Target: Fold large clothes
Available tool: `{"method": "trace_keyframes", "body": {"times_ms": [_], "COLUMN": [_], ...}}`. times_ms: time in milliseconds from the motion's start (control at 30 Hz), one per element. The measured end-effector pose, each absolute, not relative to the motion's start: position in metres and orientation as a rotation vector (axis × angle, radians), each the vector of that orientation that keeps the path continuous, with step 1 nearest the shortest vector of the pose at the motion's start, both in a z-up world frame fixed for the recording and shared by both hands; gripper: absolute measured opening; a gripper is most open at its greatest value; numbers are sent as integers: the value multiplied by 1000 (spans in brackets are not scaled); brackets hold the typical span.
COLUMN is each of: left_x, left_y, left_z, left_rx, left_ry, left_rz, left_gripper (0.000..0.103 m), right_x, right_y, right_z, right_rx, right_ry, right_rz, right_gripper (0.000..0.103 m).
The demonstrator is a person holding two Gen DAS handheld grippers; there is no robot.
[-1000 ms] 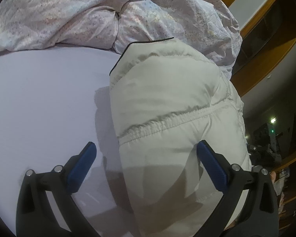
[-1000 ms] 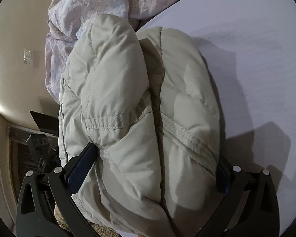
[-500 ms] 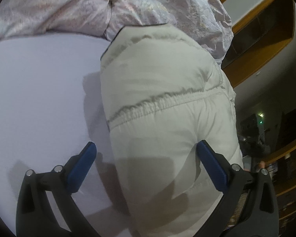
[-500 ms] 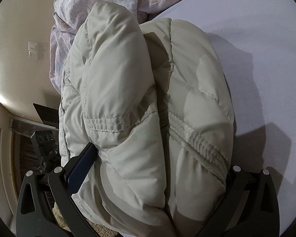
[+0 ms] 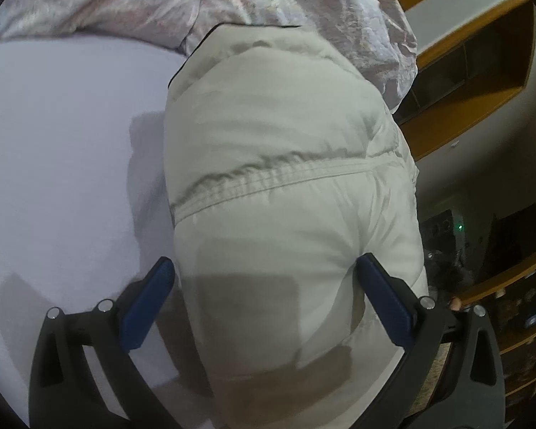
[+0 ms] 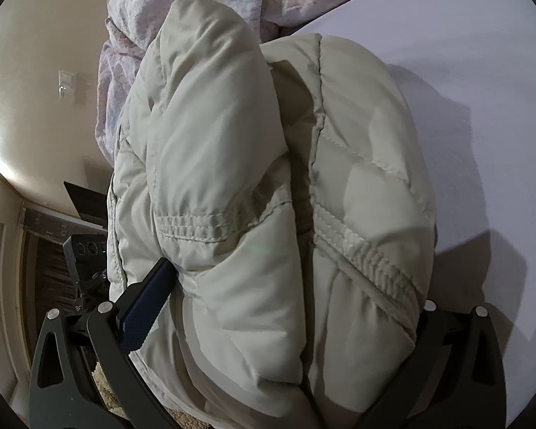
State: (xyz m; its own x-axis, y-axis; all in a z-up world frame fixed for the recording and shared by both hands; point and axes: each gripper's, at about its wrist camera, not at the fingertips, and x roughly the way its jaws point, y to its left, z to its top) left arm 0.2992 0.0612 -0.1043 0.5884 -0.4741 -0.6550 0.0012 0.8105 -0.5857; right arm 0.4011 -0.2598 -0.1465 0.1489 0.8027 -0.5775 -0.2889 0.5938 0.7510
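Compared with a second ago, the cream puffer jacket (image 5: 286,186) fills more of the left wrist frame, its dark-piped top edge now nearer the upper centre and overlapping the floral duvet (image 5: 232,3). In the right wrist frame the jacket bulges larger, and its right-hand fold hides the right gripper's (image 6: 289,300) right pad.

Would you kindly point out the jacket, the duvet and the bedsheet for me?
jacket (image 5: 275,136): left wrist view, upper quilted panel.
duvet (image 5: 89,3): left wrist view, crumpled floral fabric.
bedsheet (image 6: 482,71): right wrist view, bare flat area.
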Motion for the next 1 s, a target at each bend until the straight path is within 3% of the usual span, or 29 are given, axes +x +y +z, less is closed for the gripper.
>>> {"method": "trace_keyframes", "body": {"times_ms": [900, 1000], "left_x": [299, 297], "left_y": [46, 46], "left_z": [-105, -101], "left_rx": [-569, -567], "left_ry": [859, 849], "left_rz": [-286, -309], "left_gripper": [101, 96], "right_x": [406, 404], "right_y": [-250, -252], "right_z": [-151, -151], "right_rx": [533, 550], "right_ry": [1146, 1131], "right_rz": [898, 907], "right_gripper": [102, 98]}}
